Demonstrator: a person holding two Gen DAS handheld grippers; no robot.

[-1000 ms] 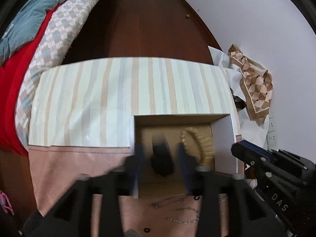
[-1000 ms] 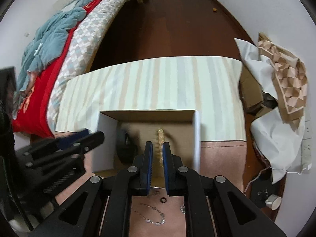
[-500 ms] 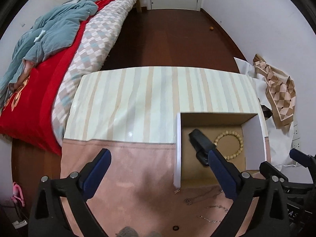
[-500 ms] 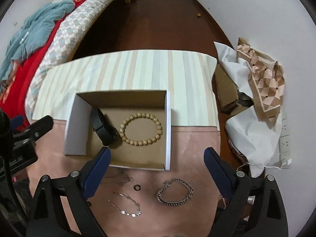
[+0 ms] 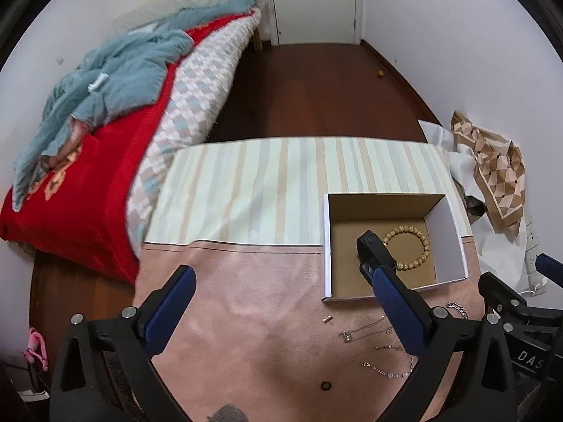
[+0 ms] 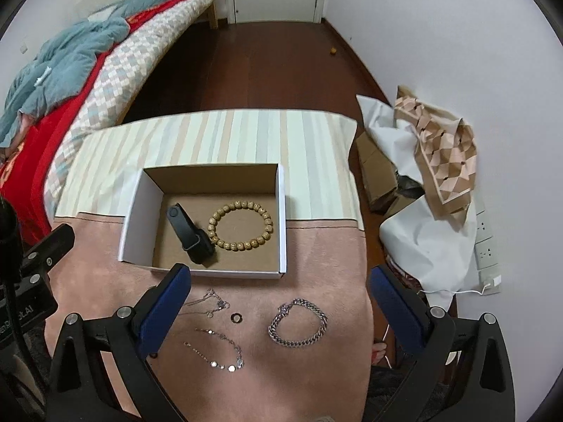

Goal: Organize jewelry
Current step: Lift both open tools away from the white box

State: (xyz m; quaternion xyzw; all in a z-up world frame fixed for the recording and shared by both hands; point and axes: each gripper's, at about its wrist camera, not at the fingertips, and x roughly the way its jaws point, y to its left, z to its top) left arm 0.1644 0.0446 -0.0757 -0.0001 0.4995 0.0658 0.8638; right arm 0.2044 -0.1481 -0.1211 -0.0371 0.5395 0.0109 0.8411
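Both grippers are held wide, nothing between the jaws: left gripper (image 5: 281, 307), right gripper (image 6: 278, 307). The cardboard box (image 6: 281, 211) is set at the far middle of the surface (image 6: 316, 253) as the collecting place; a bead bracelet (image 6: 241, 225) and black band (image 6: 190, 237) are already laid inside. A chain bracelet (image 6: 298, 323), ring (image 6: 235, 317) and necklace (image 6: 220, 350) lie near, outside the box, judged not yet sorted.
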